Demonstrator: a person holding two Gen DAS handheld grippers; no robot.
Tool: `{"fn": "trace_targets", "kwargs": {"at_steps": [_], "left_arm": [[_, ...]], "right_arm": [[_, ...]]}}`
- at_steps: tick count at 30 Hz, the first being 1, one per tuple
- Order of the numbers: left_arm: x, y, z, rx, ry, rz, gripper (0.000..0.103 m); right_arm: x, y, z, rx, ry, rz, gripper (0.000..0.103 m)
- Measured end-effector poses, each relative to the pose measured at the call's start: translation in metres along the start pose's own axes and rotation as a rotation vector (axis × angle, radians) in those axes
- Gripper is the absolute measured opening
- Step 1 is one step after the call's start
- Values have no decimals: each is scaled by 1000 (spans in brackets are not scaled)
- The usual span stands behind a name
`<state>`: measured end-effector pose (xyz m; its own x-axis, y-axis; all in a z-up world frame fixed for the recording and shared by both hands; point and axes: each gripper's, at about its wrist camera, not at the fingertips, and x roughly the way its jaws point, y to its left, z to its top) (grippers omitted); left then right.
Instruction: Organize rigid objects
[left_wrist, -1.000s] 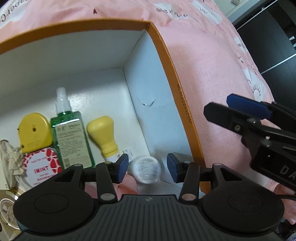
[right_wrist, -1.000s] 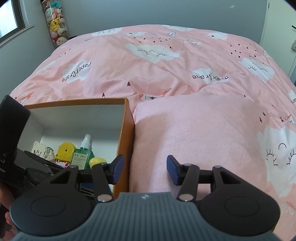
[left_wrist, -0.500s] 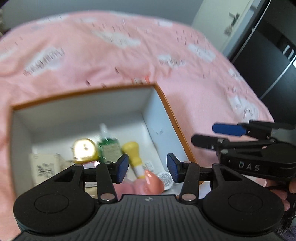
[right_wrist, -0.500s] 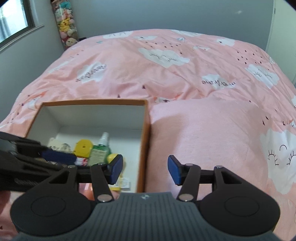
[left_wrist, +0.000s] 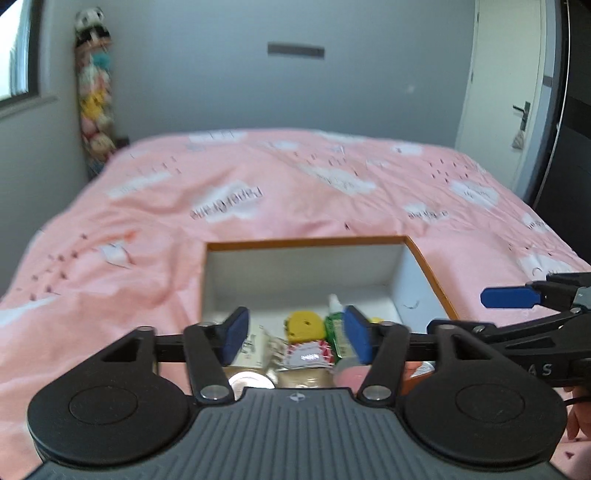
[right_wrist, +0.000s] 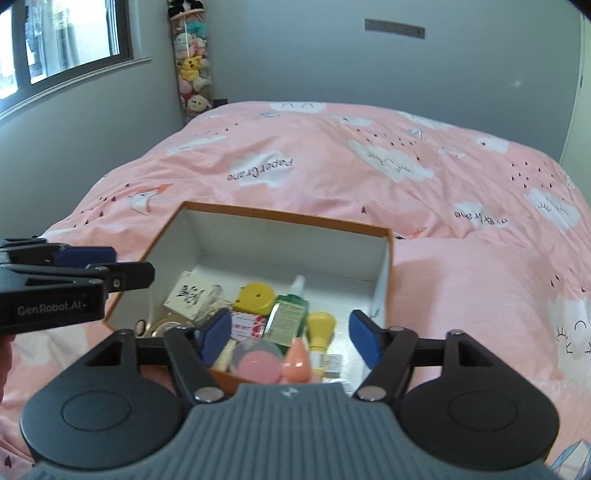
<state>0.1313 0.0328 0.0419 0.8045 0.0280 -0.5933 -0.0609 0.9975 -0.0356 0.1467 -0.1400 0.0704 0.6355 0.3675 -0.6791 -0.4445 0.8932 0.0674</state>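
On the pink bed (right_wrist: 424, 177) sits 1 open box (right_wrist: 295, 221) with an orange rim and white walls, holding the rigid objects in its near half. Counted from the right wrist view: 1 yellow round case (right_wrist: 255, 296), 1 green spray bottle (right_wrist: 290, 312), 1 yellow-capped bottle (right_wrist: 320, 330), 1 red-and-white tin (right_wrist: 246, 325), 1 patterned white packet (right_wrist: 190, 295), 1 pink-lidded jar (right_wrist: 256, 363) and 1 coral teardrop sponge (right_wrist: 297, 360). More round lids lie at the near left corner, but both grippers cut them off and their number cannot be told.

Both jaws have just been opening. The right gripper (right_wrist: 291, 336) stands with jaws apart above the near edge of the box, nothing between them pressed. The left gripper (left_wrist: 295, 330) likewise has jaws apart, empty; its view is blurred, so labels there cannot be read.

Readable writing: "PaperCrane" on the bedcover, "GenRobot.AI" on the left gripper's side as seen from the right wrist. The bottle label is too small to read. 1 hanging column of plush toys (right_wrist: 190, 70) fills the far left corner.
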Motion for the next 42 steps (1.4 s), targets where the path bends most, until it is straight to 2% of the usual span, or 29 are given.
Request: {"fn": "trace_targets", "kwargs": {"at_steps": [4, 8, 12, 19, 29, 34, 42], "left_arm": [[-13, 0, -9, -10, -38, 58, 87], [-14, 2, -18, -33, -49, 59, 88], [-12, 4, -34, -36, -34, 71, 90], [-12, 0, -63, -46, -45, 159, 93], [7, 6, -80, -82, 60, 104, 93], [14, 8, -83, -96, 96, 93, 93], [14, 8, -84, -101, 108, 92, 93]], "right_arm": [[-6, 16, -12, -3, -10, -10, 79], [-11, 23, -24, 11, -18, -47, 80], [-17, 26, -39, 54, -32, -46, 81], [-17, 19, -53, 98, -65, -71, 84], [12, 12, -71, 118, 29, -91, 84], [19, 12, -72, 113, 41, -92, 84], [21, 10, -71, 116, 55, -88, 84]]}}
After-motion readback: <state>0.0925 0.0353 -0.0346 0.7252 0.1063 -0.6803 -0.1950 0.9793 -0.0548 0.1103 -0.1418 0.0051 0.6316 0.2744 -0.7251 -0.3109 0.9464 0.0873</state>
